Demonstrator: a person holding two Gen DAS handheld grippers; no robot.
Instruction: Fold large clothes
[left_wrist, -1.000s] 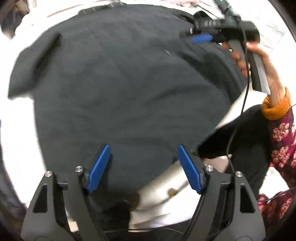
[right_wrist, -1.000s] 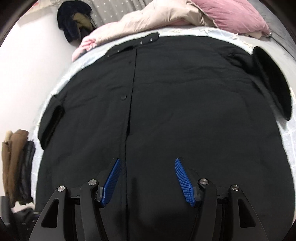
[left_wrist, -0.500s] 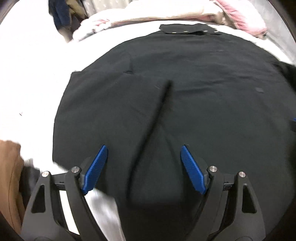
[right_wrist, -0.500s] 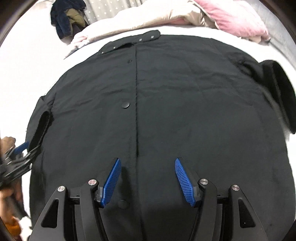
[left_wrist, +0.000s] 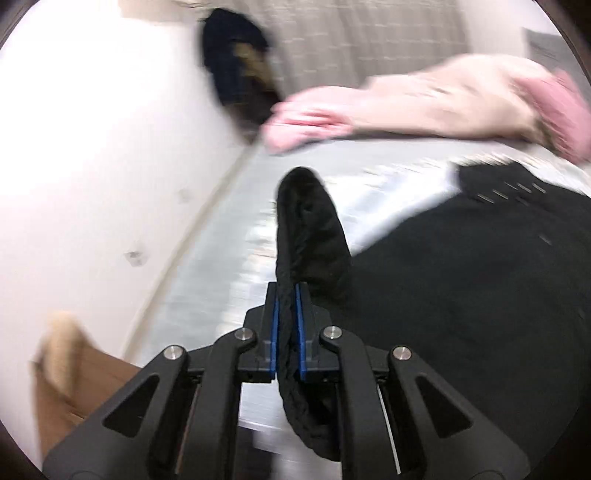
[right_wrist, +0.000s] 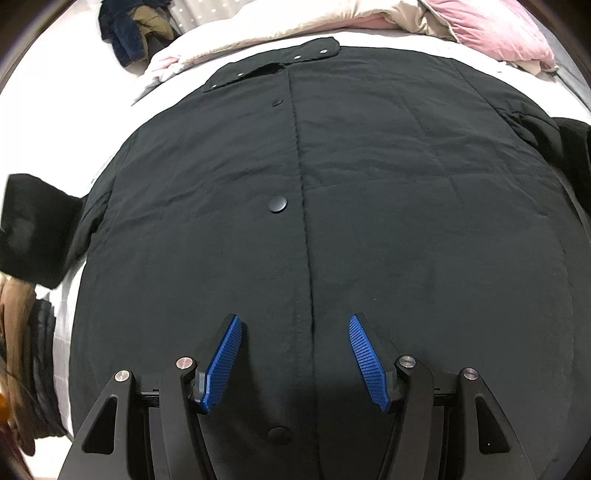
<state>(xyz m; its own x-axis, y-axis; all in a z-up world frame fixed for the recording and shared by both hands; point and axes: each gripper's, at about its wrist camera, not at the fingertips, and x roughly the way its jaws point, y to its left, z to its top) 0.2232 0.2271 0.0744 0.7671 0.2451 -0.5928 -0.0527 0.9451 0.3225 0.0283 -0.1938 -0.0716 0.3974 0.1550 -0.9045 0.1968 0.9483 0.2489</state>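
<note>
A large black coat (right_wrist: 369, 184) lies flat and front up on the bed, snap buttons (right_wrist: 277, 204) beside its closed front seam. My right gripper (right_wrist: 295, 325) hovers open over the lower front, straddling the seam, nothing between its pads. In the left wrist view my left gripper (left_wrist: 286, 291) has its jaws closing tight, blue pads pressing on the coat's left sleeve cuff (left_wrist: 310, 221), which sticks up beyond the fingers. The coat body (left_wrist: 480, 295) spreads to its right. That sleeve (right_wrist: 33, 229) shows blurred at the far left of the right wrist view.
Pink and beige bedding (right_wrist: 369, 14) is bunched at the head of the bed (left_wrist: 229, 277). Dark clothes (left_wrist: 236, 77) hang near the white wall (left_wrist: 92, 166). Brown and dark garments (right_wrist: 22, 350) are piled at the left bedside, by a brown box (left_wrist: 74, 387).
My left gripper swung left off the coat's hem, shut on the left sleeve cuff and lifted it. My right gripper slid slightly up the coat front, still open.
</note>
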